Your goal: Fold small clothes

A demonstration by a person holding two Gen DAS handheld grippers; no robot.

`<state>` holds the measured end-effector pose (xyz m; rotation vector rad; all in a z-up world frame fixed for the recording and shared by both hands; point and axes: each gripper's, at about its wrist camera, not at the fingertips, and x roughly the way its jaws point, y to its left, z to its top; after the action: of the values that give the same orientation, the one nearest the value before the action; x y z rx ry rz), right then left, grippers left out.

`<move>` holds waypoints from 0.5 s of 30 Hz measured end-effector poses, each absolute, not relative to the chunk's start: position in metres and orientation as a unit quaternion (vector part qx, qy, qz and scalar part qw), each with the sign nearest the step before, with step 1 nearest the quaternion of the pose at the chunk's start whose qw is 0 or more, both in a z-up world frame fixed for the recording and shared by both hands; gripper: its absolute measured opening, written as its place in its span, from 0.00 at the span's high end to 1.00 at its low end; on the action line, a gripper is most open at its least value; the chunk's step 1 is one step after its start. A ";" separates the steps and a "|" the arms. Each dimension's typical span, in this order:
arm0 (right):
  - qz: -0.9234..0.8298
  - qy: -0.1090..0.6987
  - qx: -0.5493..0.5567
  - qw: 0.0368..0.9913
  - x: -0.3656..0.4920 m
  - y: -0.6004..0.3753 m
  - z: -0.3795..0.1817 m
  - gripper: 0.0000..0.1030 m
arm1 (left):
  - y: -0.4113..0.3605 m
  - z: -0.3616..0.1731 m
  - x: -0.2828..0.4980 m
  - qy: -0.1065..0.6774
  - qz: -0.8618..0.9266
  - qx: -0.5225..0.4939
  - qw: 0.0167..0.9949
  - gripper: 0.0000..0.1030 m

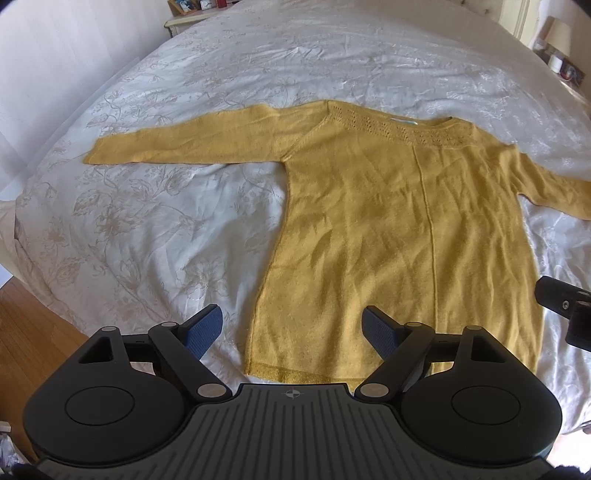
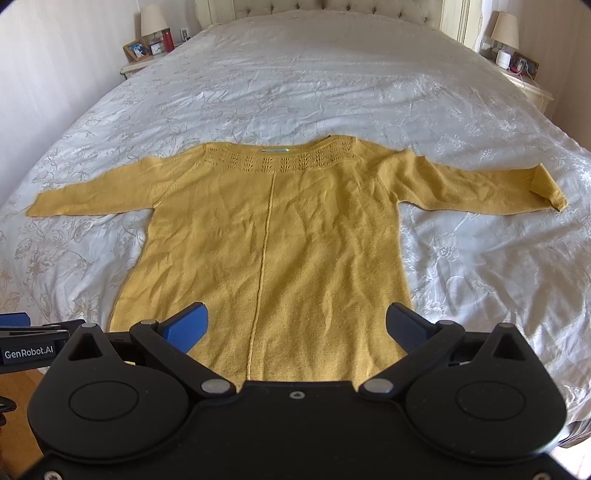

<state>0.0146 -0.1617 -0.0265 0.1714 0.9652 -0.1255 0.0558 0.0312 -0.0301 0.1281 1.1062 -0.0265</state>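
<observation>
Wide bed [image 2: 332, 74] under a white floral-patterned cover, filling both views. Spread flat across its near half, a mustard-yellow sweater [image 2: 280, 240], neckline away from the cameras, hem toward them, both sleeves stretched sideways, a raised seam down the middle. Seen whole only from the right wrist: far cuff of the right-hand sleeve [image 2: 546, 190] turned back on itself, tufted headboard [image 2: 325, 9] at the far end, a nightstand on each side, left one [image 2: 147, 61] carrying a lamp, a framed photo, a small clock and a red container, right one [image 2: 532, 85] carrying a lamp and small items. From the left wrist, that sleeve cut off at the frame edge, but the left sleeve [image 1: 177, 142] shown full length and flat, plus wooden floor [image 1: 33, 332] beside the bed. Left gripper [image 1: 291, 328] poised over the hem's left corner, jaws spread wide, blue pads gripping nothing. Right gripper [image 2: 297, 326] above the hem's middle-right, jaws likewise wide apart and empty. Each gripper's body peeking into the other's view at the frame edge.
</observation>
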 end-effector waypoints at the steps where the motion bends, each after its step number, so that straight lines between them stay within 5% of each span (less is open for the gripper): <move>1: -0.060 0.466 0.083 0.879 0.018 -0.162 -0.028 0.01 | 0.031 -0.031 0.059 0.527 -0.013 0.061 0.847 0.20; 15: -0.057 0.485 0.112 0.865 0.066 -0.164 -0.043 0.02 | 0.033 -0.045 0.118 0.549 -0.027 0.064 0.833 0.20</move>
<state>0.0661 -0.1637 -0.0434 0.2355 1.0158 -0.1202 0.1180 0.0326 -0.0454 0.1356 1.1638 -0.0563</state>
